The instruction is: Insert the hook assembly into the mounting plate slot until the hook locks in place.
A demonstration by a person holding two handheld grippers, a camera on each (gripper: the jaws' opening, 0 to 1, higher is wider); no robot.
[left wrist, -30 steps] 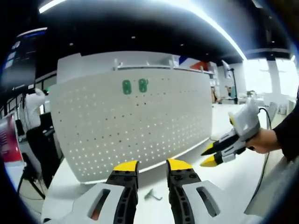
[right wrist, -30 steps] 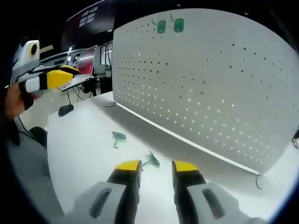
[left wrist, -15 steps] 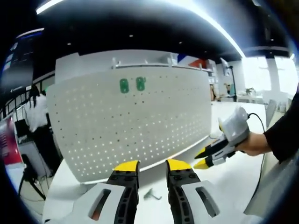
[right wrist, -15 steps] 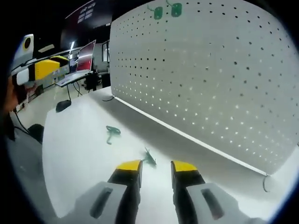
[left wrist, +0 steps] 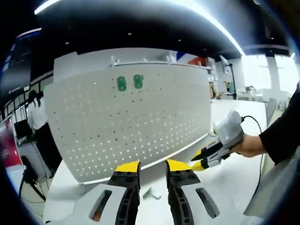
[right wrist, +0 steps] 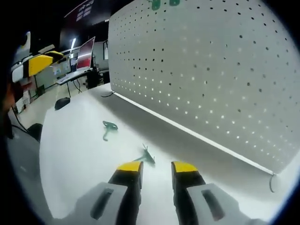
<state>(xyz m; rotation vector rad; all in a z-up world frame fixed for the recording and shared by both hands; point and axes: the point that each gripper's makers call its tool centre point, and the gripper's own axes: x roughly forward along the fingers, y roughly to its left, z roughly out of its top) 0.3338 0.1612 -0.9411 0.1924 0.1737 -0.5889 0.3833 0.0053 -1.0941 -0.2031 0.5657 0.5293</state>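
A white pegboard [left wrist: 126, 122] stands upright on the white table, with two green hooks [left wrist: 129, 83] hung near its top. In the right gripper view the pegboard [right wrist: 211, 70] rises at the right. A dark green hook [right wrist: 146, 156] lies on the table just ahead of my right gripper [right wrist: 156, 168], which is open and empty. A second green hook [right wrist: 109, 127] lies further left. My left gripper [left wrist: 152, 166] is open, with a small hook [left wrist: 148, 193] on the table below it. The right gripper [left wrist: 199, 162] comes in from the right of the left gripper view, held by a hand.
A person [left wrist: 37, 122] stands behind the pegboard's left edge. A laptop [right wrist: 83, 55] and desks sit at the far left of the right gripper view, with a dark mouse [right wrist: 62, 102] on the table. The white table [right wrist: 75, 154] spreads in front.
My right gripper has moved down and closer to the dark green hook on the table and to the pegboard's foot. The left gripper has barely shifted.
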